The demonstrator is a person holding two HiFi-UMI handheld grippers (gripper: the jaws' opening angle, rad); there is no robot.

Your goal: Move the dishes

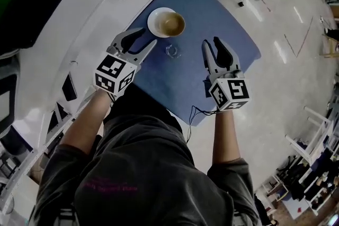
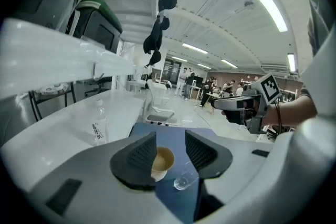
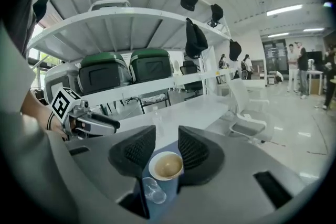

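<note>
Bowl (image 1: 166,23) sits on the blue tabletop (image 1: 228,29), toward its far edge. It is round, with a white glazed rim and a brownish inside, and looks ceramic. Small clear glass (image 1: 172,51) stands just beside it on the near side: thin-walled, round, transparent. Can't tell if the two touch. Tabletop is a matte blue square with rounded corners, set against a curved glossy white counter (image 1: 100,13).

Left gripper (image 1: 144,39): jaws wide apart, nothing between them, pads clear of everything. Tips are near the bowl's left rim but short of it. In the left gripper view the pads (image 2: 140,152) are dark ribbed wedges, rubber-like, on a smooth grey plastic body. Bowl (image 2: 164,159) and glass (image 2: 184,181) show through the gap, further out.

Right gripper (image 1: 212,44): jaws partly apart, holding nothing. It is over the tabletop to the right of the glass, apart from both dishes. Right gripper view shows the same dark ribbed pads (image 3: 194,150), with bowl (image 3: 167,165) and glass (image 3: 152,190) beyond the gap, no contact.

Clear plastic bottle (image 2: 100,126) with a label stands upright on the white counter, left of the tabletop.
</note>
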